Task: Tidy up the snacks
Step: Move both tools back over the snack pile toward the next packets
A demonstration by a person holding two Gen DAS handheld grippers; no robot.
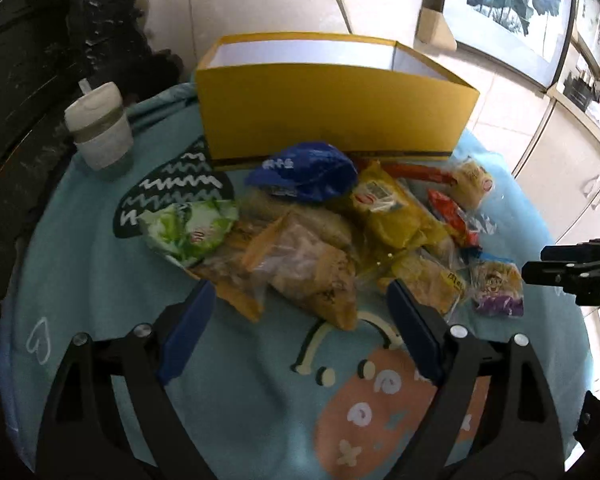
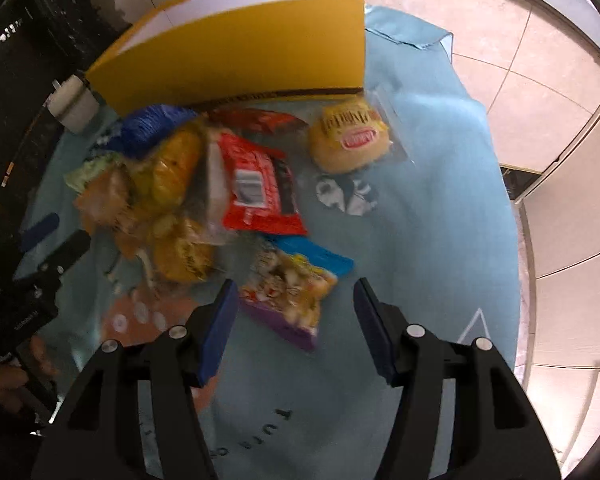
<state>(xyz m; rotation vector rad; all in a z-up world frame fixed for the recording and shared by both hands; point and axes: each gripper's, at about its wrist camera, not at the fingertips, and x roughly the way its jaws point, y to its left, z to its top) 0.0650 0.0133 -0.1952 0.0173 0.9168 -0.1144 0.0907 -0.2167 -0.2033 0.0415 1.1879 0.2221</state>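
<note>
- While the yellow box (image 1: pixel 332 112) sits empty, nothing's sorted yet
- Snacks (image 1: pixel 312 232) all piled on cloth in front of it
- L gripper (image 1: pixel 300 304) & R gripper (image 2: pixel 296 300) both spread, holding zip

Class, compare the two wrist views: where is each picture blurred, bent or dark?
Left wrist view: snack pile slightly soft, yellow box sharper, straight edges bowed, corners black. Right wrist view: heavier motion smear across the snacks, red packet streaked, floor tiles curved.

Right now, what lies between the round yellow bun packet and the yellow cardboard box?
In the right wrist view, only bare blue cloth lies between the round yellow bun packet and the yellow cardboard box.
</note>
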